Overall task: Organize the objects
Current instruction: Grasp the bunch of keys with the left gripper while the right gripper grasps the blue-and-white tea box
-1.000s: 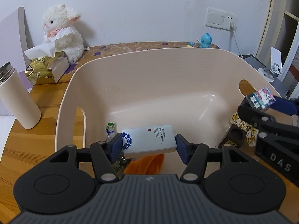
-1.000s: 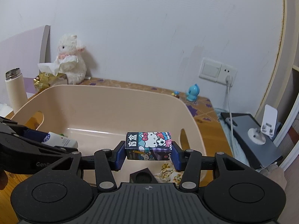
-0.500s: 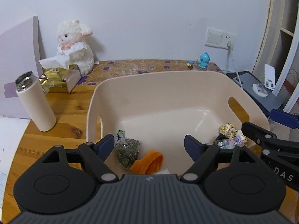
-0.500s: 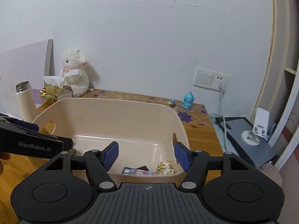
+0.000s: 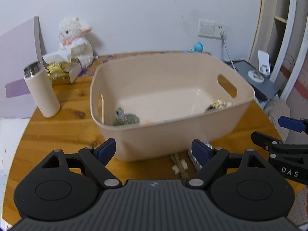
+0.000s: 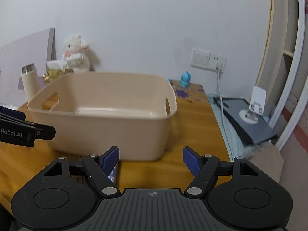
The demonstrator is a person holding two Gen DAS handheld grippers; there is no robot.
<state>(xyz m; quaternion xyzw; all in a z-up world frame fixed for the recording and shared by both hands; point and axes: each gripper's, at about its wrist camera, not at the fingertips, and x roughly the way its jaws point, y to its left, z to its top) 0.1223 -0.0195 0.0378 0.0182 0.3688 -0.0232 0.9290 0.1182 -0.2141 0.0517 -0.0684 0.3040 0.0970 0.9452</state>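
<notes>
On the wooden table (image 5: 63, 132), a beige bin (image 5: 169, 134) holding small items: a greenish packet (image 5: 126, 119), an orange scrap (image 5: 147, 123), a patterned wrapper (image 5: 219, 103). In front of the bin, left gripper (image 5: 154, 151) spread wide, nothing between its blue pads (image 5: 106, 150). Right gripper (image 6: 151, 157) likewise gaping, empty. Just beside the bin's near wall, sticks (image 5: 181, 166) on the wood.

Both wrist views face the wall, near, sharing the beige bin (image 5: 173, 134).
</notes>
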